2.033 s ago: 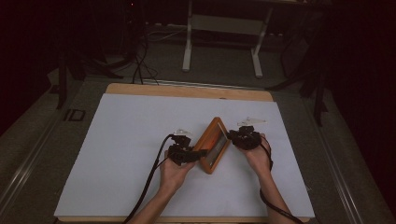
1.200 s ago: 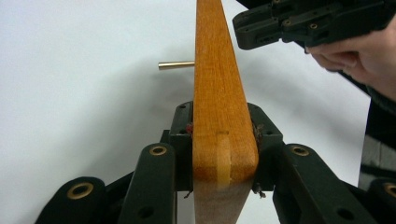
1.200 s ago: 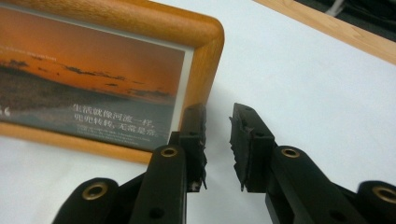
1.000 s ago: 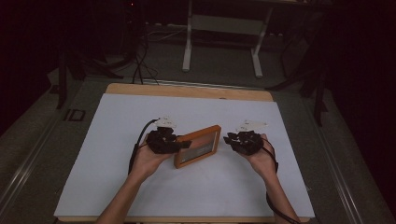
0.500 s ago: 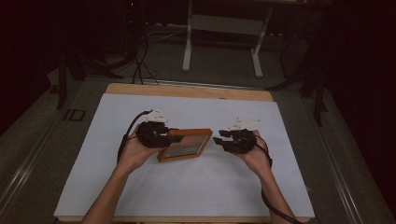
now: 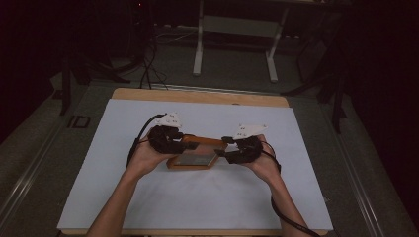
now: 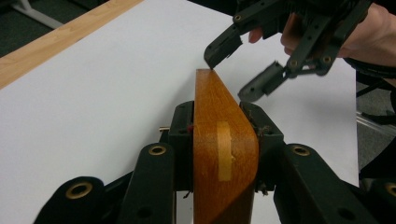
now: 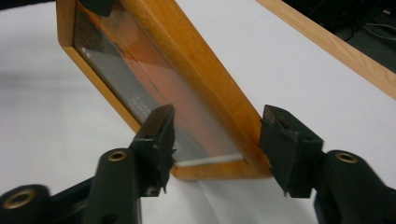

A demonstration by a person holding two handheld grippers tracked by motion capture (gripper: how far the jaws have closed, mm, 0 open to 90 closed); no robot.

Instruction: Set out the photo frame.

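Frame [image 6: 193, 152], wooden with a glass front, hangs over the table [image 6: 113, 148], clamped at one end in the left claw [image 7: 224, 135]. Its other end sits between the right claw's [image 8: 215, 140] jaws, which have just been opening and seem clear of the wood, though the gap is hard to judge

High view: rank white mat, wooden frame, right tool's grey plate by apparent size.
1. White mat, by far the largest.
2. Wooden frame, partly hidden by the tools.
3. Grey plate on the right tool, smallest.
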